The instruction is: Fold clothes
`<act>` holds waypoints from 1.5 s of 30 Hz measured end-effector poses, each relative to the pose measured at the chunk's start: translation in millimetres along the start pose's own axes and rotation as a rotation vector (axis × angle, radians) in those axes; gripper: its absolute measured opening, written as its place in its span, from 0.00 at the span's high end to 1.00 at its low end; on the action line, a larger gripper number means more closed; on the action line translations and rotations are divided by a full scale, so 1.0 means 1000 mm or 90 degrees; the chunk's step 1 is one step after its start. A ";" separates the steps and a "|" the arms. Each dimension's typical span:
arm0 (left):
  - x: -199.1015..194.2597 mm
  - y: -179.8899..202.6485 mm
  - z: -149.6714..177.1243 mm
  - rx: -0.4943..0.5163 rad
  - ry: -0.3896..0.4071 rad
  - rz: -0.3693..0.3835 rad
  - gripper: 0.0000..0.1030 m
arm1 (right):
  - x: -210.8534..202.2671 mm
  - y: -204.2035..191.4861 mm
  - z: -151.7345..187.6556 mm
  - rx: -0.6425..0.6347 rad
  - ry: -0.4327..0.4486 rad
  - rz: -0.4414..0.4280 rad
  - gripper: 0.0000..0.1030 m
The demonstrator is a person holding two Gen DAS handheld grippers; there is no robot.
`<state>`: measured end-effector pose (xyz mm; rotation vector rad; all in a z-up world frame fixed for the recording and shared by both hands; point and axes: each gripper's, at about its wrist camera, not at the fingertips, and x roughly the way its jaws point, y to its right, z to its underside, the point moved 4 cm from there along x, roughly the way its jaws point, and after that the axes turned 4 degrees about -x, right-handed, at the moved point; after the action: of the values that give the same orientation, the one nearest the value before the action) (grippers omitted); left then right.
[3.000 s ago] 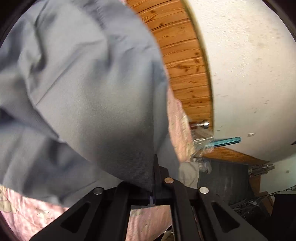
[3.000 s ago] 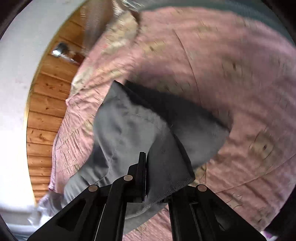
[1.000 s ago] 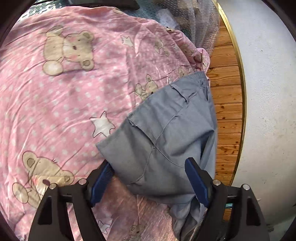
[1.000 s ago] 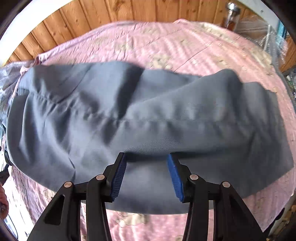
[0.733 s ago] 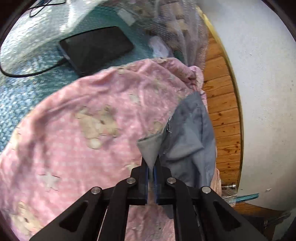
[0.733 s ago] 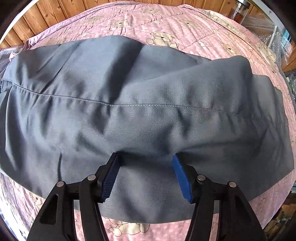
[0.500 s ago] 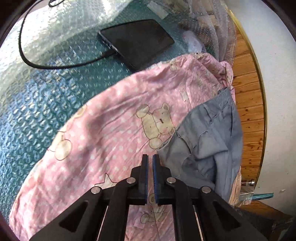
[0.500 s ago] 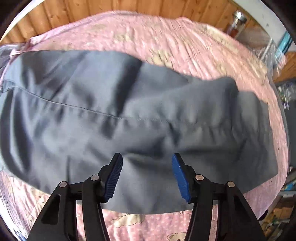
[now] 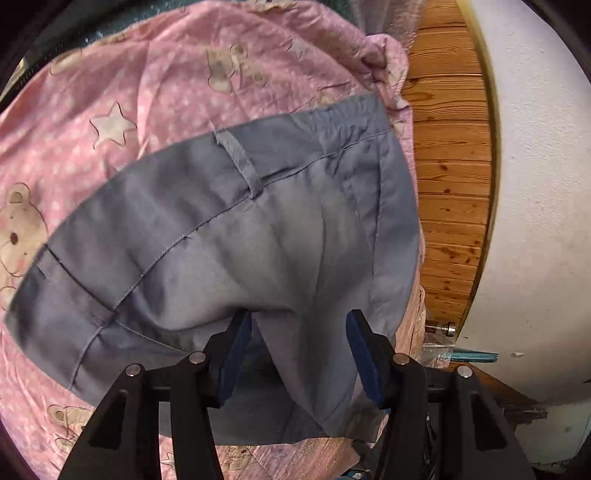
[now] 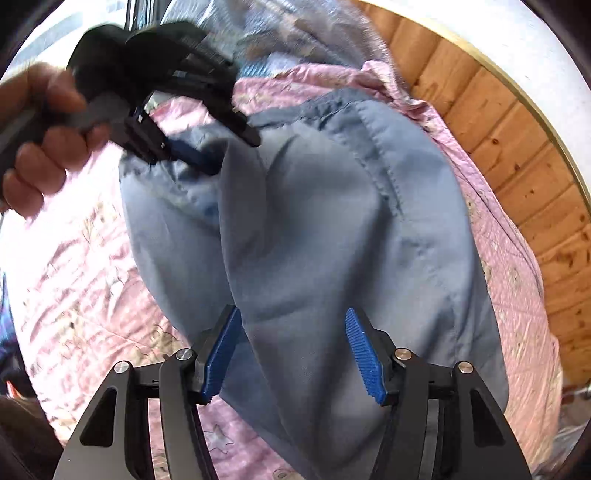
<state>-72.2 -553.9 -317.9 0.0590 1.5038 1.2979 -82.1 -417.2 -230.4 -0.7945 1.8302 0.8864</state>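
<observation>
Grey-blue trousers [image 9: 258, 221] lie bunched on a pink bear-print bedsheet [image 9: 110, 92], waistband and belt loop [image 9: 238, 162] facing up. My left gripper [image 9: 299, 354] is open, its blue pads on either side of a raised fold of the cloth. In the right wrist view the trousers [image 10: 332, 221] run away from my right gripper [image 10: 293, 354], which is open with fabric lying between its fingers. The left gripper [image 10: 218, 147] shows there at the far edge of the cloth, held by a hand [image 10: 40, 140].
The bedsheet [image 10: 74, 277] spreads to the left of the trousers. A wood-panelled wall [image 9: 450, 184] and a white wall [image 9: 535, 184] close in on the right. Bubble wrap [image 10: 295, 29] lies beyond the bedding's far edge.
My left gripper was shut and off the trousers half a second ago; now it is open over the waistband area. The right gripper stayed open but has swung to look along the trousers.
</observation>
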 end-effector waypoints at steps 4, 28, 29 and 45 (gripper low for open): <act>0.018 0.003 -0.001 0.057 0.010 -0.016 0.92 | 0.001 -0.016 0.010 -0.058 0.002 0.022 0.99; -0.063 -0.046 0.017 0.059 0.116 0.098 0.99 | -0.059 0.047 0.178 0.345 0.010 -0.057 0.56; -0.069 -0.063 0.025 0.046 0.115 0.108 0.99 | -0.057 0.057 0.200 0.398 -0.006 -0.058 0.56; -0.063 -0.057 0.018 0.090 0.137 0.017 0.79 | -0.025 0.160 0.358 0.870 -0.015 -0.076 0.56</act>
<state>-1.7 -604.0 -313.7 0.0314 1.7829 1.2484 -40.8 -29.4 -282.1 0.0096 1.8168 -0.4955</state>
